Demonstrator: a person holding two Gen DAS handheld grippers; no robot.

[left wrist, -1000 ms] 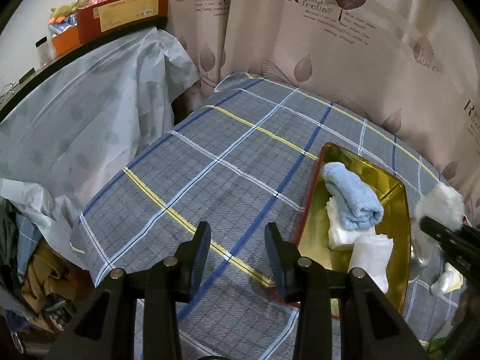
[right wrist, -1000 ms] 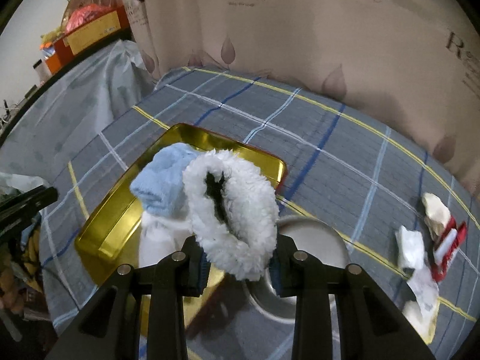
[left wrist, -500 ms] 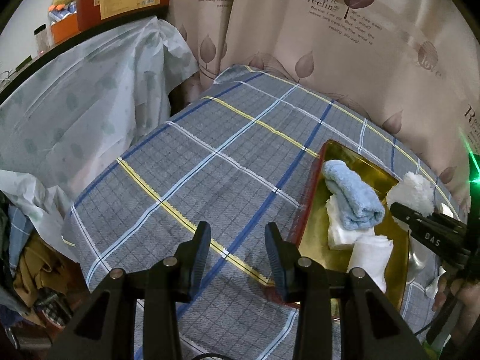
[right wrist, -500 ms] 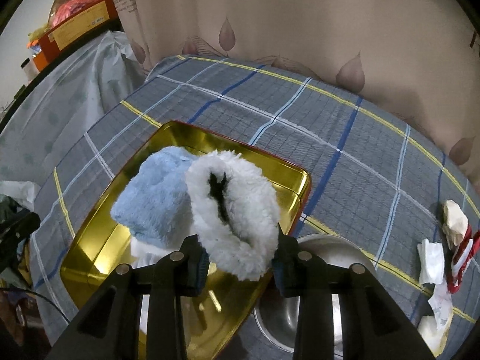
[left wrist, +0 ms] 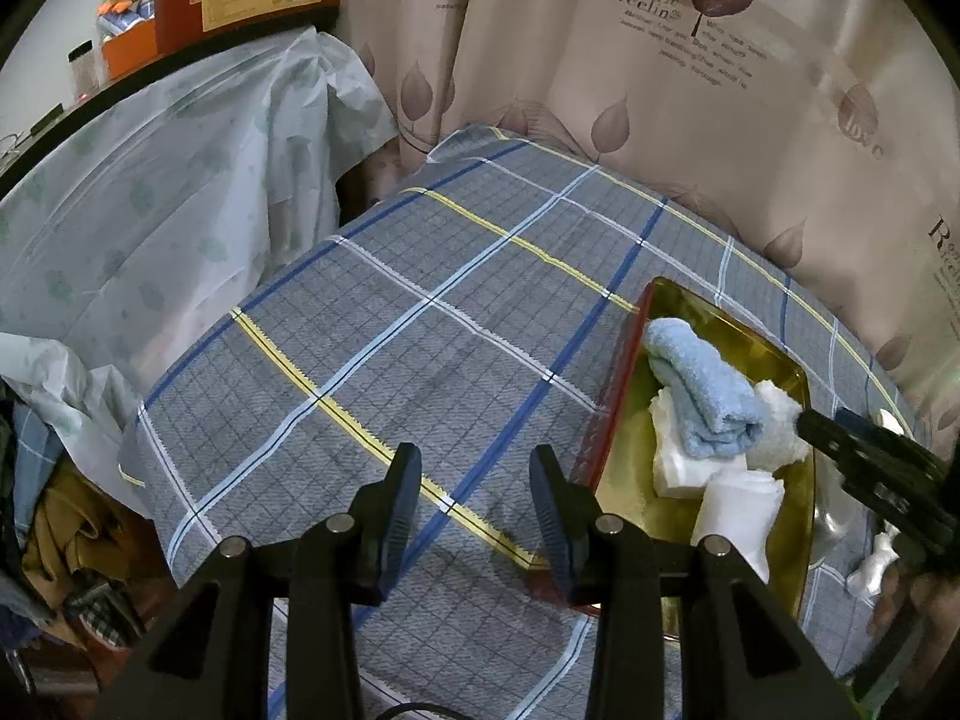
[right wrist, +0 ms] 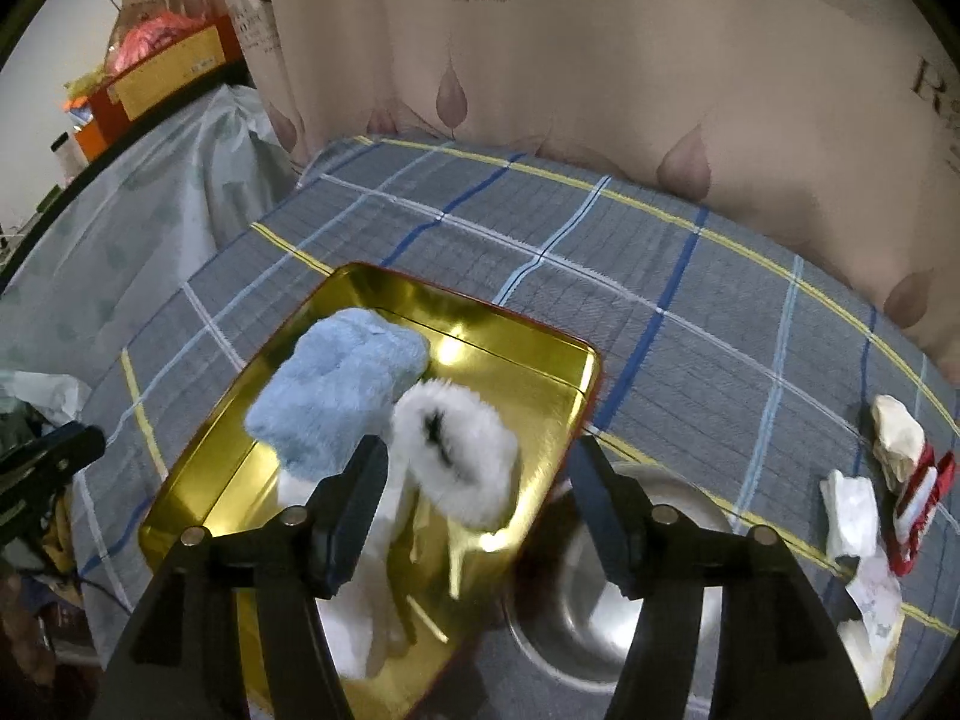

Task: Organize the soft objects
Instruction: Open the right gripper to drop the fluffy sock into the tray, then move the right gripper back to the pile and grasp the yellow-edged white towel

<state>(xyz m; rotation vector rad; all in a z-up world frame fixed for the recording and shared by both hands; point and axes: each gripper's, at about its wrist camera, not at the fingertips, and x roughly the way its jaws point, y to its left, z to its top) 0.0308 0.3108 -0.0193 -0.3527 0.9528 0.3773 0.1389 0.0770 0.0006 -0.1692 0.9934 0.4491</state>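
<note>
**Letting the fluffy piece go cleanly into the tin**

Checked blue-grey cloth (right wrist: 690, 312) covers the table, with a leaf-print curtain (right wrist: 600, 90) hanging behind it. On the cloth sits a gold tin tray (right wrist: 516, 354), and just beside its near corner a steel bowl (right wrist: 690, 516).

Over the tray the right tool (right wrist: 474, 480) is spreading its jaws, and the white fluffy ring (right wrist: 462, 456) sits between them, no longer pinched by either pad. It lies in the tray right against the rolled blue towel (right wrist: 342, 390), which rests on white folded cloths (left wrist: 684, 462).

To finish this release well, let the jaws reach full width before lifting, so the fur does not snag on a pad and ride back out. Draw the tool up and back along its own line rather than sideways, because a sideways sweep would likely nudge the ring over the low rim toward the bowl. The fluff is light and springy, so it may roll a little.

The left tool (left wrist: 474, 492) hangs part open and empty over bare cloth, left of the tray. White scraps (right wrist: 852, 510) and a red-and-white item (right wrist: 924, 498) lie well apart at the right, probably next
</note>
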